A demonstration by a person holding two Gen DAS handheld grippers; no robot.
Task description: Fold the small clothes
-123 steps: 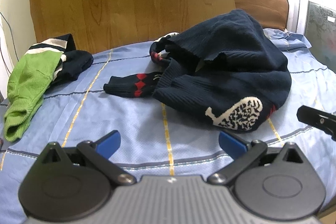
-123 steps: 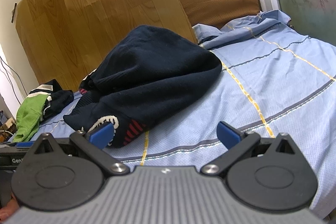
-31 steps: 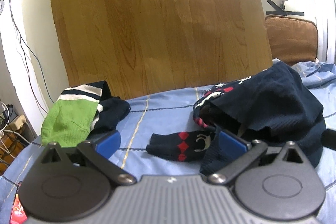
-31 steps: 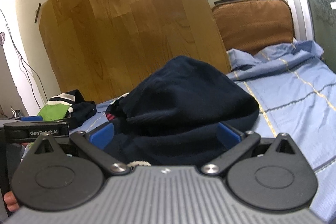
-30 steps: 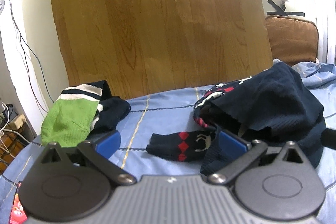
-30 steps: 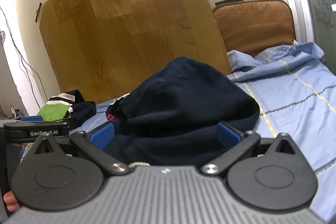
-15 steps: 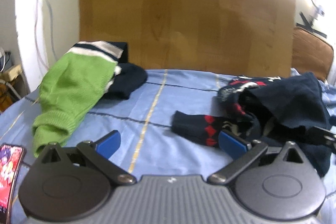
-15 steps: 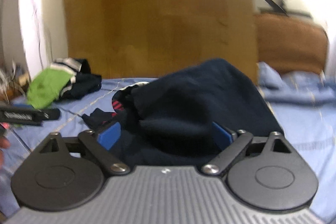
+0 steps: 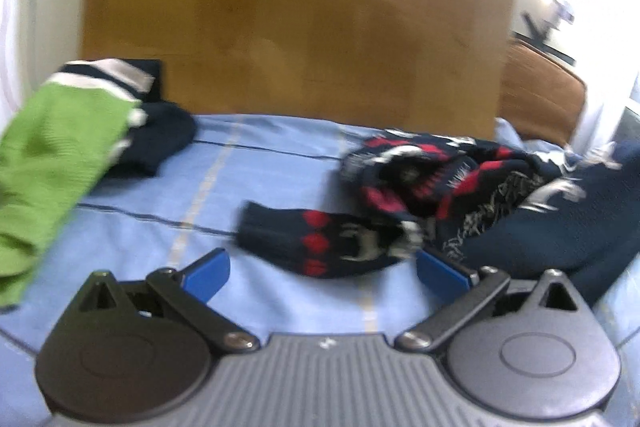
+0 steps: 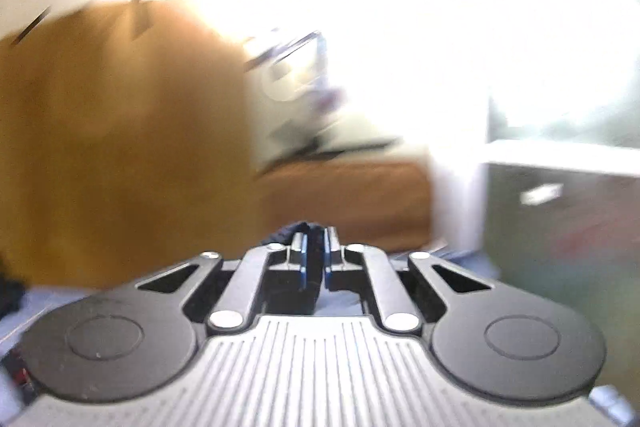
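Navy sweater (image 9: pixel 540 227) lies crumpled on the right of the blue bedsheet (image 9: pixel 260 187), inside-out patterning showing; no fold made yet, so the whole job looks ahead (spreading flat comes first, I judge). One sleeve (image 9: pixel 320 247) trails left toward the green garment (image 9: pixel 52 155), long axis roughly left-right. Body's own axis unreadable in the heap. Right gripper (image 10: pixel 315 259) pinched on a bit of dark navy cloth, probably this sweater. Left gripper (image 9: pixel 322 267) spread wide, empty, just short of the sleeve.
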